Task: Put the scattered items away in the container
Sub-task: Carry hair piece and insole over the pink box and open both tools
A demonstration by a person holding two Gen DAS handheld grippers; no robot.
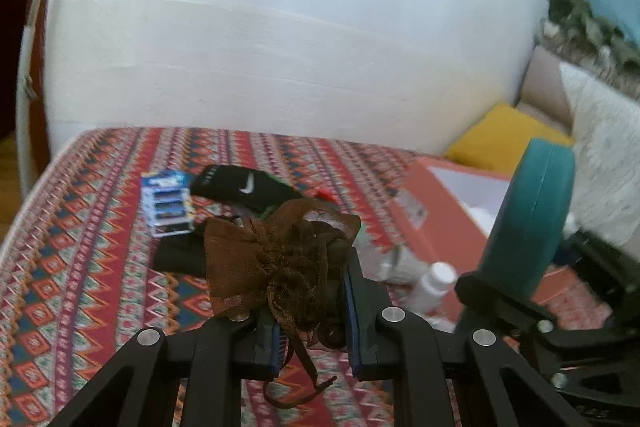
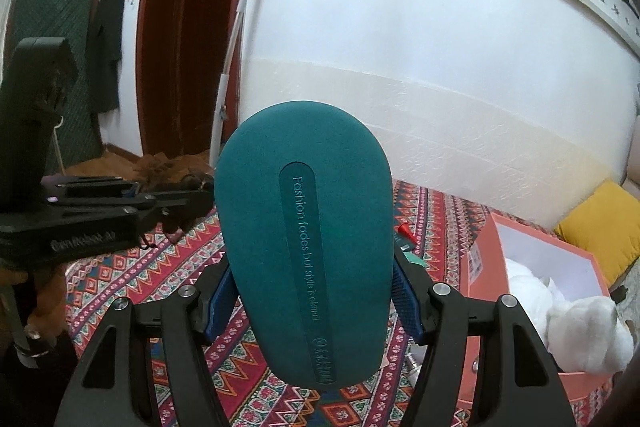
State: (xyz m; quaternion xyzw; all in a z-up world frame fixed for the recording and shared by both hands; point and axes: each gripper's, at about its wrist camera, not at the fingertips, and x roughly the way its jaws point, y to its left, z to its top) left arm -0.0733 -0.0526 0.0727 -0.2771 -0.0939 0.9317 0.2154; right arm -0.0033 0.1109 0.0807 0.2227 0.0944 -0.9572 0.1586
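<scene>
We see a teal case (image 2: 304, 235), a sheer brown pouch (image 1: 276, 251), a coral-pink box (image 2: 484, 267), and a red zigzag-patterned surface (image 1: 80, 259).

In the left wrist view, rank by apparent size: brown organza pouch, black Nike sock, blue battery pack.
1. Brown organza pouch, inflated by sitting in the jaws nearest the camera.
2. Black Nike sock.
3. Blue battery pack, close to the sock; unsure.

open pink box (image 2: 532, 267) on right, white bottle (image 1: 434, 281) before it
</scene>
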